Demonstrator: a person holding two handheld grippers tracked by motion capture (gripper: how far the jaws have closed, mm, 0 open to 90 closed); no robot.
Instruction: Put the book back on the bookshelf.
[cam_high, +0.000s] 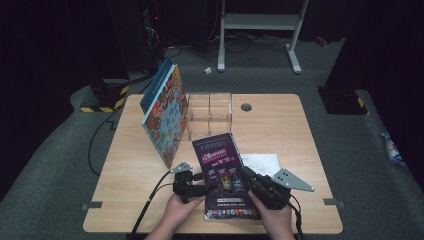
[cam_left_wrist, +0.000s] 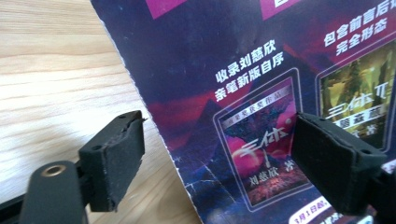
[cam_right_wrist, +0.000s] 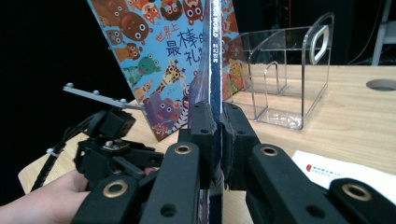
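While the dark purple book (cam_high: 226, 175) is propped up off the near middle of the table (cam_high: 280, 125), its weight hangs on one grip alone: the right gripper (cam_right_wrist: 215, 140) has its jaws pressed together on the book's right edge, seen edge-on in the right gripper view, whereas the left gripper (cam_left_wrist: 215, 154) stands with its jaws apart, one pad over the bare wood and the other over the cover, neither pressing on the book. That, in my judgement, is the main risk: a thin, glossy paperback pinched near a single edge can sag, twist about the pads or slide out of them, and if the lift goes on without the left side taking hold, the cover may bend or crease at the clamp. Should it slip, it would likely drop flat onto the white paper (cam_high: 261, 161) lying just beside it, or skid toward the near edge of the table. Farther out, the tall illustrated children's book (cam_high: 165, 112) leans steeply against the clear acrylic book stand (cam_high: 210, 114); a careless swing of the purple book toward the stand could knock that leaning volume over or shove the light stand backward.
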